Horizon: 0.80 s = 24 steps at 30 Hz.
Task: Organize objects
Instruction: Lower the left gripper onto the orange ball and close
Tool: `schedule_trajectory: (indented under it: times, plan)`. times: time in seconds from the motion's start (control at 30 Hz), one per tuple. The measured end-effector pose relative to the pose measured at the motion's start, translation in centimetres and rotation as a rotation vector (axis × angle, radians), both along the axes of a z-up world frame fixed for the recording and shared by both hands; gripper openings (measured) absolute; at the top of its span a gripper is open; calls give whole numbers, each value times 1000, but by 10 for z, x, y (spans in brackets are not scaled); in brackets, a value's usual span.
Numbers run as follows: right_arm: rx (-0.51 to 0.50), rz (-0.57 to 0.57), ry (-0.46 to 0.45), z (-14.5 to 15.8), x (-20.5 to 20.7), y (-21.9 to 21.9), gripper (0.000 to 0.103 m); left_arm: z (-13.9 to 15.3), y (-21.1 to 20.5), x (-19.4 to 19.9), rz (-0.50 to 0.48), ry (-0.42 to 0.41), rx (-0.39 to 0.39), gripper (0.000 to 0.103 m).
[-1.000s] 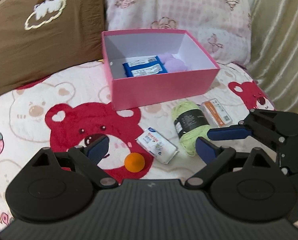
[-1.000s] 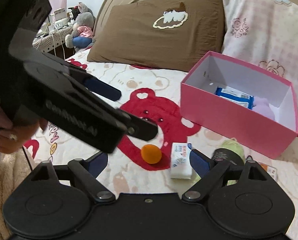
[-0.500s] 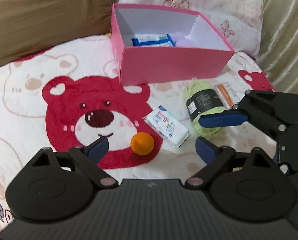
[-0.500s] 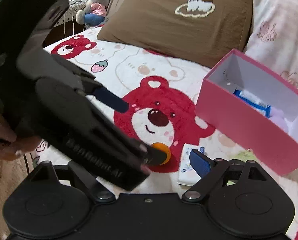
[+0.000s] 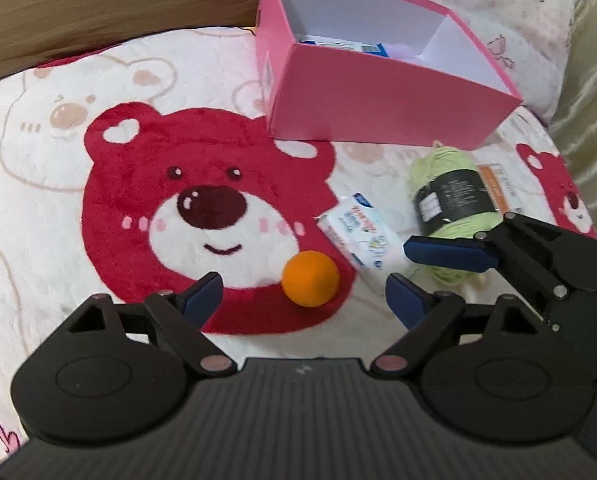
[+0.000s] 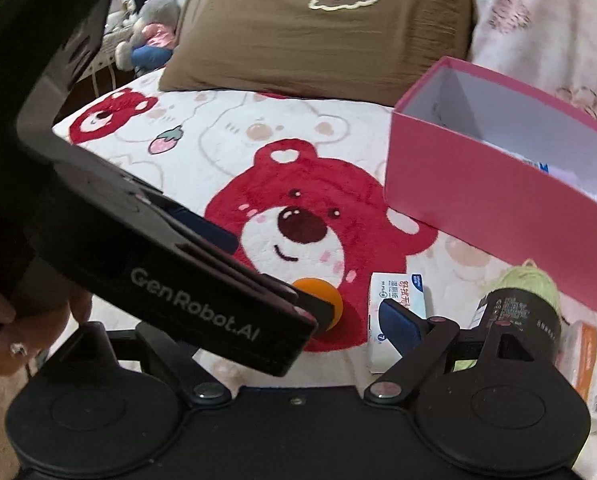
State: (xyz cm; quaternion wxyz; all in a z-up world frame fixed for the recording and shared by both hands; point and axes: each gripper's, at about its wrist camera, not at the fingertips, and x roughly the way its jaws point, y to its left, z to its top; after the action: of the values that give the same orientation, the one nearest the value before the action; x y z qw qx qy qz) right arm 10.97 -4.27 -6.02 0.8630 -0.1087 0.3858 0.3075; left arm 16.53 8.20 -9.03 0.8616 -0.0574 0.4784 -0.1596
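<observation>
Lying between left claw (image 5: 300,294) fingers: orange ball (image 5: 310,278)

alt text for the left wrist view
The open left gripper hovers over an orange ball on a red bear blanket. Right of the ball lie a tissue pack and green yarn; an open pink box sits behind.

Bear-print blanket (image 5: 98,208) covers the bed; brown pillow (image 6: 318,40) behind.

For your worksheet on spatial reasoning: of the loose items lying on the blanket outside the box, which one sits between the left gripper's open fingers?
The orange ball, the only round item, lies between the left gripper fingers.
</observation>
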Motion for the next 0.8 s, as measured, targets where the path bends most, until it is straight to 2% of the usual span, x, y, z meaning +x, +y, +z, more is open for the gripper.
schedule_trajectory:
  times: [0.13,0.27,0.4,0.47,0.63,0.73,0.8]
  plan:
    - [2,-2,24,-12,11,6,83,-9,6,9,48,27,-55,82]
    - [11,3,40,-16,18,10,82,-15,5,13,55,34,-67,76]
    - [4,-7,44,-20,20,10,82,-18,6,15,53,42,-87,60]
    - [10,-16,54,-23,22,8,81,-20,7,15,53,42,-97,57]
    - [8,-31,87,-33,29,8,65,-25,13,19,73,56,-127,39]
    - [16,-39,120,-40,33,9,61,-28,17,21,81,68,-174,30]
    - [14,-54,130,-44,36,9,58,-30,18,22,83,76,-194,28]
